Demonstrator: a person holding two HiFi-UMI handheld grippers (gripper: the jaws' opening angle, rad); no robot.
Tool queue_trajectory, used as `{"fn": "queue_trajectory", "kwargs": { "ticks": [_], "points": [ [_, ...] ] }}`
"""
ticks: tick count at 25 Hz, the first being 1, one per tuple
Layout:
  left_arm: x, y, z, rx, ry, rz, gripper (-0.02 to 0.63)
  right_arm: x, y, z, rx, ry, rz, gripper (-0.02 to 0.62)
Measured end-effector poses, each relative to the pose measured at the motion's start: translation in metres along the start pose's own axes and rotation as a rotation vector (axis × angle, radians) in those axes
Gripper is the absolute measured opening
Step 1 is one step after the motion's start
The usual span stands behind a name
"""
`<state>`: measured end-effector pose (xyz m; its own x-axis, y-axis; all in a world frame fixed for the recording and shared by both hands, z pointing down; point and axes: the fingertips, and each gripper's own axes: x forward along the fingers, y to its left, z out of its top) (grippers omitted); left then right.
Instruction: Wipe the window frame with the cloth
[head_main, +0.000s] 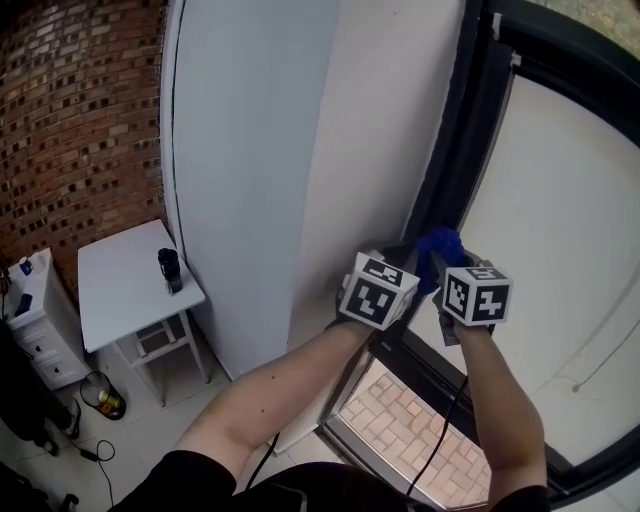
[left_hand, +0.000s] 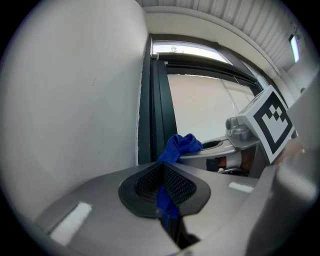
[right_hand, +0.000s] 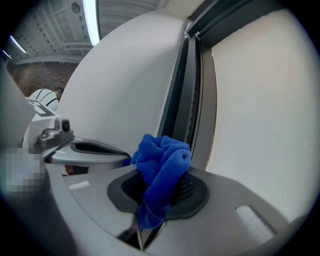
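A blue cloth (head_main: 440, 245) is bunched up against the dark window frame (head_main: 470, 130), just above both grippers. In the right gripper view the cloth (right_hand: 162, 167) swells out of my right gripper (right_hand: 160, 187), whose jaws are shut on it, close to the frame (right_hand: 187, 95). In the left gripper view a thin blue strip of cloth (left_hand: 165, 197) sits pinched in my left gripper (left_hand: 164, 175), and the bunch (left_hand: 181, 146) rises from there to the right gripper's tip. Both grippers (head_main: 400, 262) (head_main: 447, 265) are side by side at the frame's lower part.
A white wall panel (head_main: 250, 150) runs left of the frame (left_hand: 157, 110), with pale glass (head_main: 560, 230) to its right. Lower left stand a small white table (head_main: 120, 290) with a dark bottle (head_main: 170, 270), a white cabinet (head_main: 40, 330) and a brick wall (head_main: 70, 110).
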<state>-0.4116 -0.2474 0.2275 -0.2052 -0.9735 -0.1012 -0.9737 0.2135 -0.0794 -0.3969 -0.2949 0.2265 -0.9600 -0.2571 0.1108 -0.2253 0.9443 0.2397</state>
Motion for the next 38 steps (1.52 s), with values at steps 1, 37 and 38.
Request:
{"fn": "queue_trajectory", "kwargs": {
  "ticks": [1, 37, 38],
  "points": [
    [0.001, 0.000, 0.005, -0.019, -0.008, -0.003, -0.006, -0.001, -0.002, 0.007, -0.004, -0.006, -0.002, 0.080],
    [0.021, 0.013, 0.192, 0.057, -0.152, 0.018, -0.006, -0.027, -0.047, 0.198, -0.117, -0.169, -0.069, 0.079],
    [0.022, 0.014, 0.193, 0.055, -0.150, 0.018, -0.006, -0.028, -0.048, 0.203, -0.134, -0.171, -0.078, 0.080]
  ]
}}
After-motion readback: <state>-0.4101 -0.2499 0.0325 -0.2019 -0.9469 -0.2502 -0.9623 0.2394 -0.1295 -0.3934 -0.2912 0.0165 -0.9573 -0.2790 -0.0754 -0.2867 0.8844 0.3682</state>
